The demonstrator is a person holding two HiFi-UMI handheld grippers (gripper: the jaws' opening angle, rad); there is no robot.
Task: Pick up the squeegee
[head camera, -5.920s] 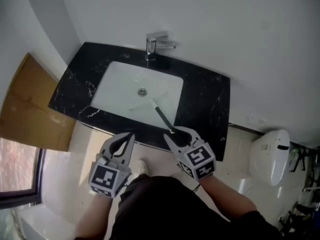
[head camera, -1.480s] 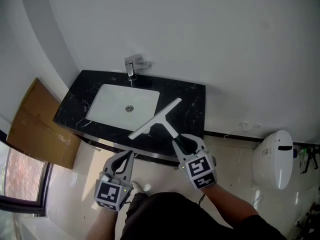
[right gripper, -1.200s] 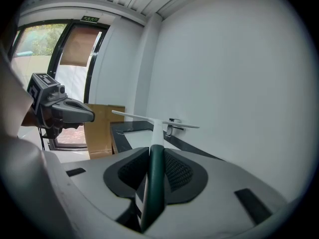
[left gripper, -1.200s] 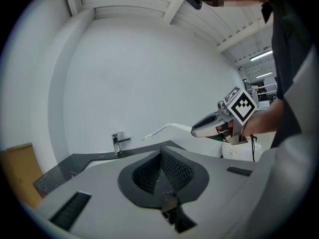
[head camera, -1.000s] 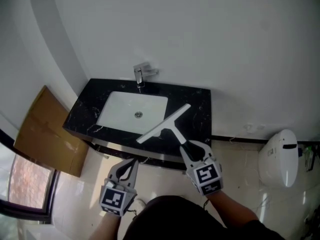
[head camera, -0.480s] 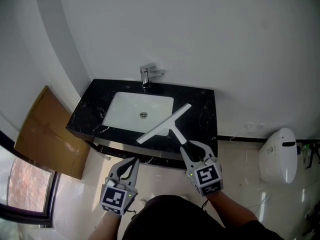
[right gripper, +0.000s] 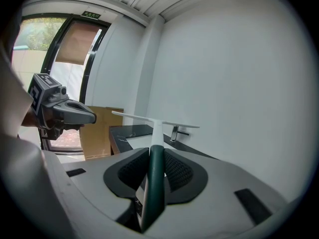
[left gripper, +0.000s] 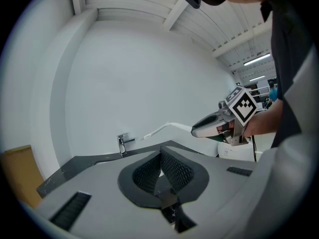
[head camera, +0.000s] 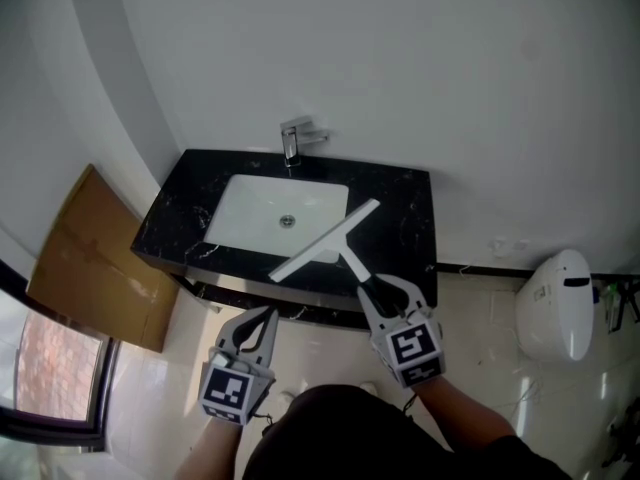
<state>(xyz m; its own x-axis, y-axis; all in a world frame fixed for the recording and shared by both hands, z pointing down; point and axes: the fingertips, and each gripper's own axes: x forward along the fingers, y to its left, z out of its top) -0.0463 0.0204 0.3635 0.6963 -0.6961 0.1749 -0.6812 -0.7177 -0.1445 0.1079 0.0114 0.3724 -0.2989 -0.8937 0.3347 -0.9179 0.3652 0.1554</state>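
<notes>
The squeegee [head camera: 325,240] has a white blade bar and a white neck that runs into a dark green handle. My right gripper [head camera: 382,290] is shut on that handle and holds the squeegee in the air above the front right of the black counter [head camera: 405,218]. In the right gripper view the dark handle [right gripper: 155,178] runs between the jaws and the white blade [right gripper: 154,119] points ahead toward the tap. My left gripper [head camera: 258,320] hangs lower, in front of the counter, shut with nothing in it; the left gripper view shows its pads [left gripper: 162,169] pressed together.
A white basin [head camera: 280,211] is sunk in the black counter, with a chrome tap [head camera: 295,140] at the back against the white wall. A brown cardboard sheet [head camera: 85,253] leans at the left. A white toilet [head camera: 555,303] stands at the right.
The squeegee, which lay in the basin with my right gripper at its handle, is now lifted above the counter. Over the last second both grippers have barely moved.
</notes>
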